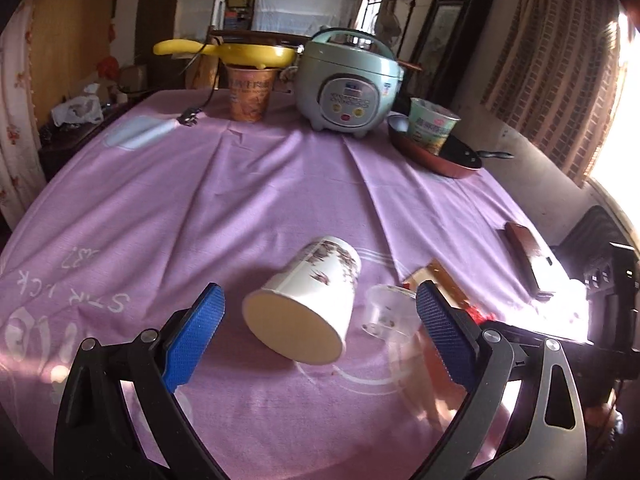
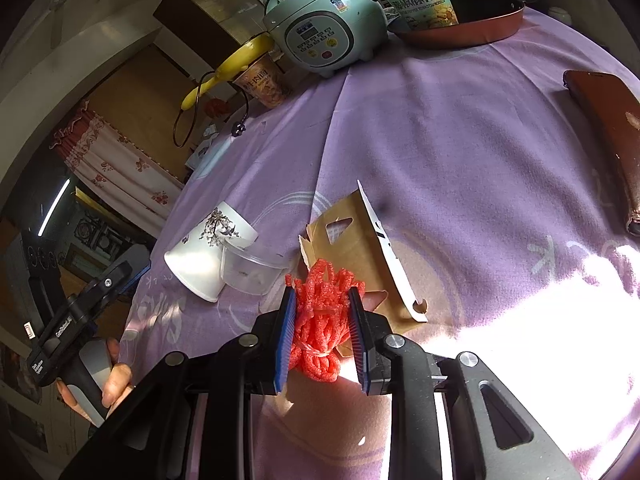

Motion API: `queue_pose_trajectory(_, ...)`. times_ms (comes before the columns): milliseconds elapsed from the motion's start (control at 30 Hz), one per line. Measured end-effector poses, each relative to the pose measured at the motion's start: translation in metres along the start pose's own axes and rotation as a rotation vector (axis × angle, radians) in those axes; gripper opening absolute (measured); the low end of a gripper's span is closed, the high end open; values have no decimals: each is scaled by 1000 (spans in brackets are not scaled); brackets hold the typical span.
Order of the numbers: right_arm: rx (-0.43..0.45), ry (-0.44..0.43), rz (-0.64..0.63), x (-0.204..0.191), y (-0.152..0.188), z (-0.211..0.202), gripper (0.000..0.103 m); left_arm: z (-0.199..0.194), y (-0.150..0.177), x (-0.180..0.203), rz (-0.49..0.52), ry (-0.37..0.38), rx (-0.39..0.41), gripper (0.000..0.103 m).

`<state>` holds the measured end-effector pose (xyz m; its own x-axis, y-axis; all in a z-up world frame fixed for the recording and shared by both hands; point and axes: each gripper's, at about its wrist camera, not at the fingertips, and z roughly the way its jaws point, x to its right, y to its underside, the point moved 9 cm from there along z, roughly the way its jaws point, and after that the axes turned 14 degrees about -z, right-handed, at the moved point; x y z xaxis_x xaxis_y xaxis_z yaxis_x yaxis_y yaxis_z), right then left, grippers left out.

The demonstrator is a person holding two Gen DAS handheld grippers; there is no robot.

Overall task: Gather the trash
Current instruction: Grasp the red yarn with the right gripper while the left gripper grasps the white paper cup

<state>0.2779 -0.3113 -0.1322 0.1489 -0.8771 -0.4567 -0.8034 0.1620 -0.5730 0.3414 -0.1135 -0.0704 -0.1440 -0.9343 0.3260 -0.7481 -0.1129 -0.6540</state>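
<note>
A bundle of red foam netting (image 2: 320, 320) sits pinched between the blue pads of the right gripper (image 2: 322, 332), whose jaws are drawn in close around it, pressing both sides. Right behind the netting lies a flattened brown paper carton (image 2: 352, 248), a white flap standing up along its edge.

Just to the side of that, a clear plastic cup (image 2: 250, 270) lies tipped over, touching a white paper cup (image 1: 306, 304) printed with a dark branch pattern, also on its side with its base turned toward the left gripper (image 1: 318, 336). That gripper stands spread wide with nothing between its pads; the paper cup lies on the cloth in the gap ahead of them, and the clear cup sits just inside the right-hand pad. A hand (image 2: 110, 384) holds that gripper's grip at the table edge.

Everything rests on a purple tablecloth (image 1: 280, 184) with pale lettering. A dark brown case (image 2: 608, 136) lies well apart toward the sunlit side. At the far end stand a pale green rice cooker (image 1: 348, 84), a red frying pan (image 1: 436, 156) with a green noodle cup (image 1: 432, 124) in it, and an orange noodle cup (image 1: 248, 94) with a yellow pan (image 1: 240, 54) resting on top. A black cord with a plug (image 1: 191, 116) trails across the cloth nearby.
</note>
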Motion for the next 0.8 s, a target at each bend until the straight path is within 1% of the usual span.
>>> queue_pose_trajectory(67,-4,3,1,1,1,1,28,24,1,-10,-10,-57,-54,94)
queue_pose_trajectory(133,-4,3,3,1,1,1,28,46,8,-19,-10,-90,-126,94)
queue_pose_trajectory(200,-2,3,3,1,0,0,28,58,16,-25,2,-126,-174,93)
queue_pose_trajectory(233,0,2,2,1,0,0,28,61,19,-27,5,-130,-192,91)
queue_pose_trajectory(267,2,1,2,1,0,-1,28,62,22,-27,5,-121,-204,82)
queue_pose_trajectory(300,5,0,2,0,-1,-1,28,61,24,-26,4,-111,-213,76)
queue_pose_trajectory(367,11,-1,0,0,-1,-3,27,56,22,-28,4,-122,-190,76)
queue_pose_trajectory(467,22,-5,-5,0,-1,-6,26,40,15,-28,1,-128,-126,76)
queue_pose_trajectory(533,42,-6,-15,-2,-3,-10,25,28,9,-29,-11,-123,-84,76)
queue_pose_trajectory(633,87,3,-41,-6,-8,-20,24,7,3,-33,-19,-145,-21,76)
queue_pose_trajectory(800,126,-17,-81,-17,-13,-29,23,-39,13,-36,10,-163,45,76)
